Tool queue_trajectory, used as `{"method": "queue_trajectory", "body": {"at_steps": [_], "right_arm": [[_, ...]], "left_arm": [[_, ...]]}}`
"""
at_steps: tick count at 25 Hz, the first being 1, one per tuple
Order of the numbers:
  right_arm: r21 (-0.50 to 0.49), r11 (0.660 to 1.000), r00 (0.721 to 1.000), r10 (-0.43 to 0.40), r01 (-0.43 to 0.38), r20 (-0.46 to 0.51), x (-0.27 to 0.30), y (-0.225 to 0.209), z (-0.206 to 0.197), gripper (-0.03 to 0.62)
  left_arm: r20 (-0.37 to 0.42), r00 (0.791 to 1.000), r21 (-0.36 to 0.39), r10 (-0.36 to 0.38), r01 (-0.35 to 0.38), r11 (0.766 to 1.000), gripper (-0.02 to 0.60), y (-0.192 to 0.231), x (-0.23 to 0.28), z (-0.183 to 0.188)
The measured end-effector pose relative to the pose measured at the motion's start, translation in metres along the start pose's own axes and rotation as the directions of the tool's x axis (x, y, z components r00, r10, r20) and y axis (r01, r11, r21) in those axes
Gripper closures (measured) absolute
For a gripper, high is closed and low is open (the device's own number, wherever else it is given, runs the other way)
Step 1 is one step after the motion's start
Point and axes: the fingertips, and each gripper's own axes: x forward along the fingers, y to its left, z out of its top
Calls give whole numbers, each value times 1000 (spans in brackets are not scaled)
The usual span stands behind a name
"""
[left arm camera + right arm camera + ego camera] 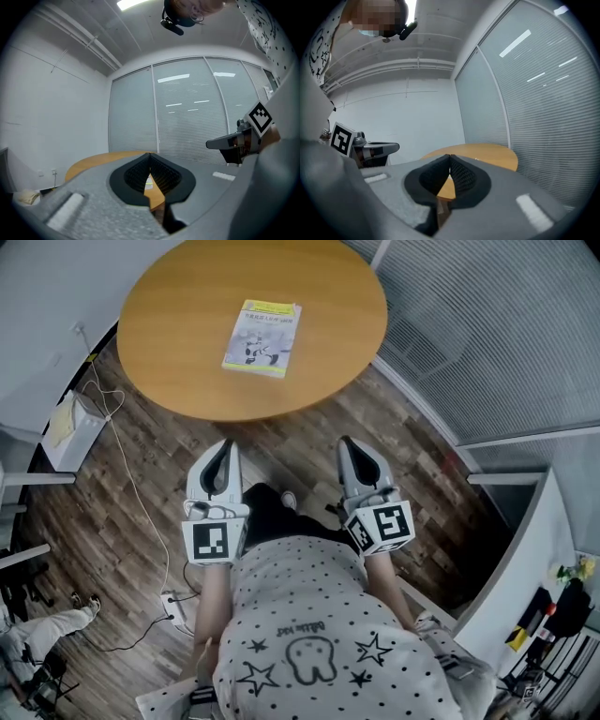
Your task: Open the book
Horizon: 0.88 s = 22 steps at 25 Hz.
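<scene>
jaws on the left gripper (225,446) and right gripper (350,443) meet at the tips, with nothing between them. both hang over the floor, short of the table's (169,381) near edge. best, i judge, to reach in level, pin the book (262,337) with one gripper and slip a tip under the cover's free edge, since a thin paperback may slide. it lies shut and flat, slightly askew near the table's middle, its cover yellow and white.

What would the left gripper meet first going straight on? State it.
Probably the near edge of the round wooden table: the left gripper, shut and empty, points at it. If it rides above the top, which is unclear, the closed book comes next.
</scene>
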Motion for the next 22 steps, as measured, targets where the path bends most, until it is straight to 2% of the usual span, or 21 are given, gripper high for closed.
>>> {"method": "queue_trajectory", "body": {"at_steps": [9, 16, 22], "right_arm": [[18, 999, 1000, -30, 30, -2, 26, -18, 6, 589], [18, 998, 998, -52, 53, -23, 80, -31, 14, 589], [10, 996, 996, -84, 84, -20, 134, -39, 32, 590]], "left_arm": [[9, 1000, 6, -14, 14, 1000, 572, 11, 33, 10], [6, 1000, -6, -29, 29, 1000, 572, 49, 84, 10], [12, 997, -3, -77, 77, 997, 572, 82, 136, 17]]}}
